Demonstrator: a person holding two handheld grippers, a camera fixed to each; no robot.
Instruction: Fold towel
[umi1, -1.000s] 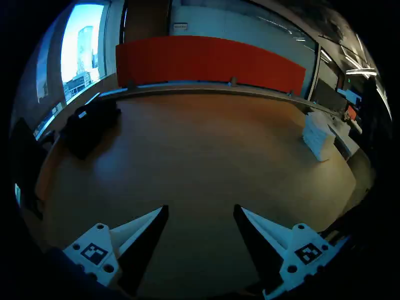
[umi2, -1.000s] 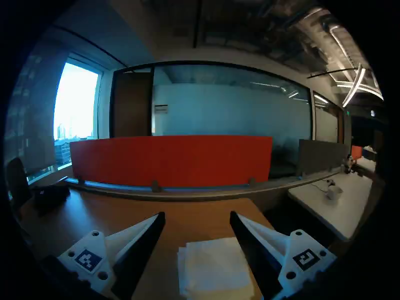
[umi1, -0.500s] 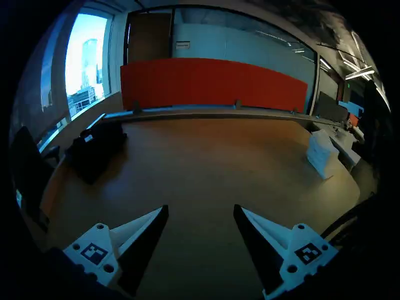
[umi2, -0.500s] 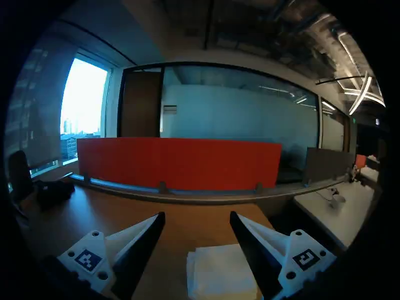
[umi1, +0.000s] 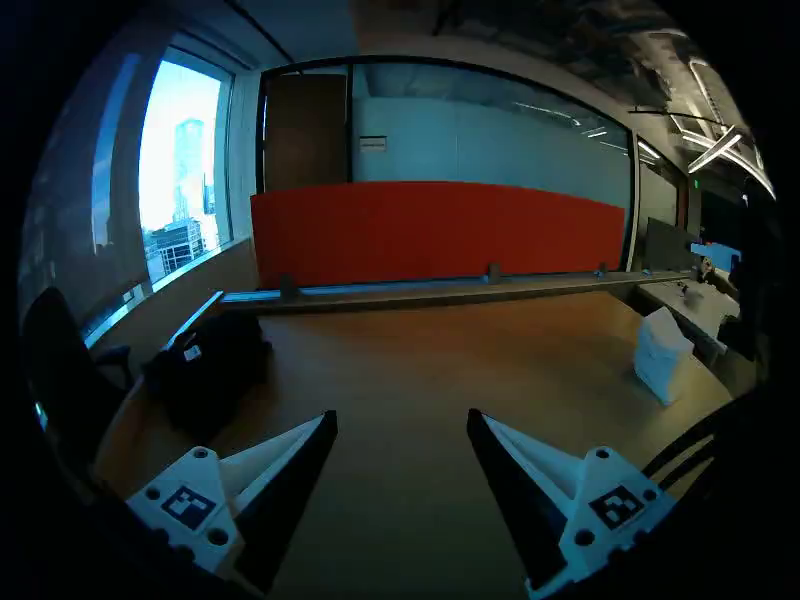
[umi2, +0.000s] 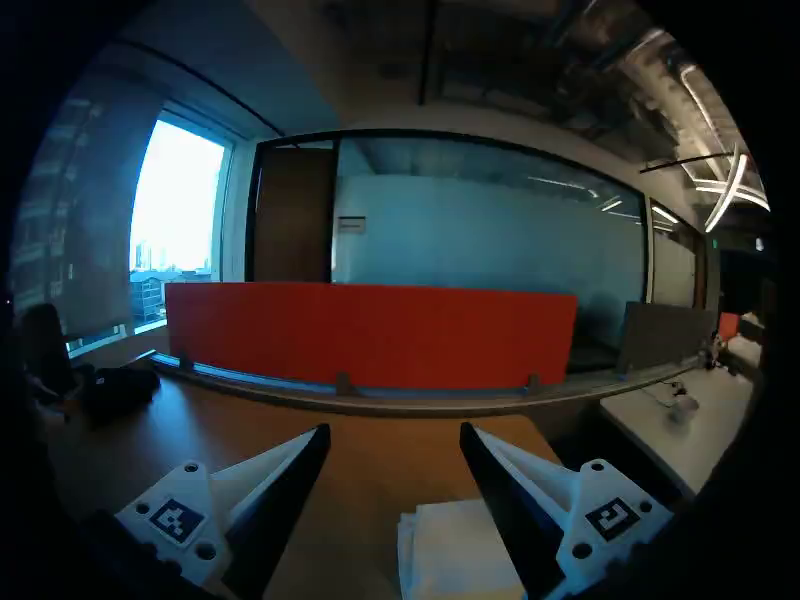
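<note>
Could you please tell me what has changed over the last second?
The left gripper and right gripper both tipped upward: the table sits lower in the left gripper view, and the towel stack slid toward the bottom of the right gripper view. Nothing was grasped or released; both stay open.

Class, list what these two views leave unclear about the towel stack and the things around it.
1. Right gripper view: towel stack cut off by the lower edge and partly behind the right gripper finger; its height is unclear.
2. Left gripper view: same stack too small to count layers.
3. Left gripper view: black bag too dark for detail.
</note>
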